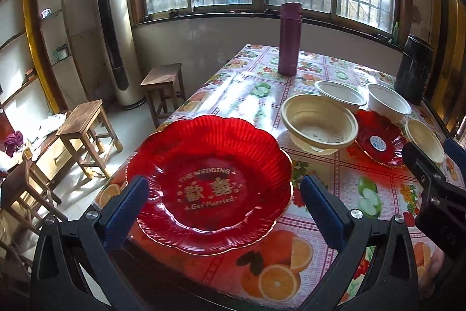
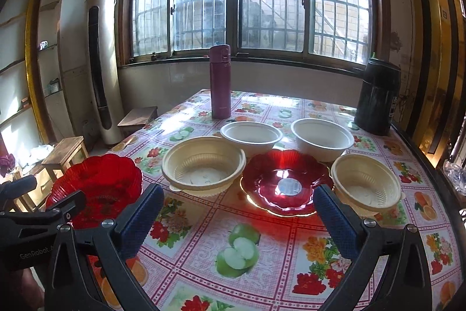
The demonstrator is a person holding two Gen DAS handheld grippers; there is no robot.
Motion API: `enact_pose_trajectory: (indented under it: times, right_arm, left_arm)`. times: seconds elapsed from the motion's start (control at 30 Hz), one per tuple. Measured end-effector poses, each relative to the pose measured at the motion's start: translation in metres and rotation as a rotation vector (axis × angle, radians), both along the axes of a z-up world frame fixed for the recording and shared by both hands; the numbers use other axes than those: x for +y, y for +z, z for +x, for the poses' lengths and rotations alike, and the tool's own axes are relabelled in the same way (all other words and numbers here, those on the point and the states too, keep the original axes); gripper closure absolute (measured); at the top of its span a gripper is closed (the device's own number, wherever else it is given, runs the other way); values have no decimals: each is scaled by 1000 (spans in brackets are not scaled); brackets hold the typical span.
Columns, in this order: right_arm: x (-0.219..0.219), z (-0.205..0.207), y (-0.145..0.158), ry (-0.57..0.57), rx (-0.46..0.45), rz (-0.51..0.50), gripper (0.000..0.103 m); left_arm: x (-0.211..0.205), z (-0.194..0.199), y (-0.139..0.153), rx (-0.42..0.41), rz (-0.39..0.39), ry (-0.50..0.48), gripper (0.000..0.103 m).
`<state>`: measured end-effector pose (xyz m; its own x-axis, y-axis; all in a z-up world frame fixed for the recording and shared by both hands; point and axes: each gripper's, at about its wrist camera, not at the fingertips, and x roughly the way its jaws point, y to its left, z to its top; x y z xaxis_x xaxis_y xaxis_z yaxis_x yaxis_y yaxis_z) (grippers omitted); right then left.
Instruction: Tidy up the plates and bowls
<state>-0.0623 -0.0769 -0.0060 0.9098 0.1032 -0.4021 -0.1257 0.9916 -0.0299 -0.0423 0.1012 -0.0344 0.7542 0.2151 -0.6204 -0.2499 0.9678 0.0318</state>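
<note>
A large red wedding plate (image 1: 208, 182) (image 2: 99, 188) lies at the table's near left corner. My left gripper (image 1: 224, 194) is open, its blue pads on either side of that plate, just above it. A smaller red plate (image 2: 287, 182) (image 1: 378, 140) lies mid-table. My right gripper (image 2: 238, 209) is open and empty, hovering in front of it. A cream bowl (image 2: 204, 163) (image 1: 319, 123) sits left of the small plate, another cream bowl (image 2: 364, 182) (image 1: 425, 139) right of it. Two white bowls (image 2: 250, 136) (image 2: 321, 137) stand behind.
A purple flask (image 2: 220, 82) stands at the table's far side and a black canister (image 2: 378, 98) at the far right corner. Wooden stools (image 1: 84, 124) stand on the floor left of the fruit-print tablecloth (image 2: 241, 249). A tall air conditioner (image 1: 112, 31) stands by the window.
</note>
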Motion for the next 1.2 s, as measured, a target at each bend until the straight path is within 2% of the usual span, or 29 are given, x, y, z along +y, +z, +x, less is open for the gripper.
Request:
enact_pose_trajectory:
  times: [0.33,0.63,0.97,1.2]
  right_arm:
    - [49,4,1,79,7,-43,0]
    - [67,11,-8,105,48,-49,0]
    - [86,29,-18,145,102,-58,0]
    - [102,43,-32,178,156,-45,0]
  left_arm:
    - [48,-8,-11,3,-27,88,0]
    - [66,-7,-19,25,-31,97,0]
    - [99,-6,-33,68,-41,167,0]
    - [113,-5,-38,89,-46,181,0]
